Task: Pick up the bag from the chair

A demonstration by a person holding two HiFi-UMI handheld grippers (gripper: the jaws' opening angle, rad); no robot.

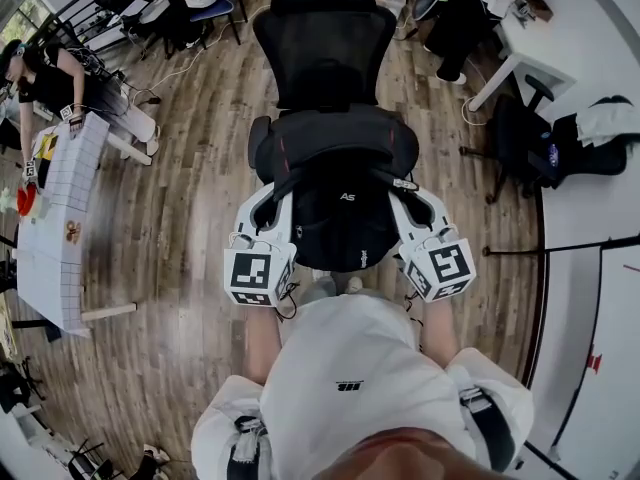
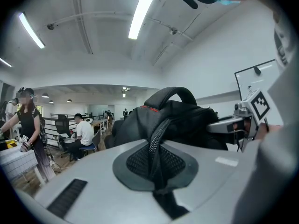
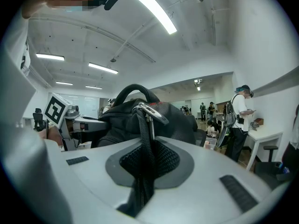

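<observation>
The black backpack (image 1: 345, 218) hangs between my two grippers in front of the black office chair (image 1: 325, 38); I cannot tell whether its far side still touches the seat. My left gripper (image 1: 288, 186) is shut on a black webbing shoulder strap (image 2: 156, 139) that runs through its jaws. In the left gripper view the backpack (image 2: 177, 120) bulges just beyond the left gripper (image 2: 156, 167). My right gripper (image 1: 400, 188) is shut on the other strap (image 3: 142, 139), which carries a metal buckle (image 3: 152, 112). The backpack (image 3: 140, 111) fills the middle of the right gripper view, just past the right gripper (image 3: 142, 171).
A white table (image 1: 60, 218) stands at the left, with people seated at desks behind it. Another black chair (image 1: 520, 138) and a white desk (image 1: 540, 38) are at the right. A person with a backpack (image 3: 240, 120) stands at the right. Wooden floor surrounds the chair.
</observation>
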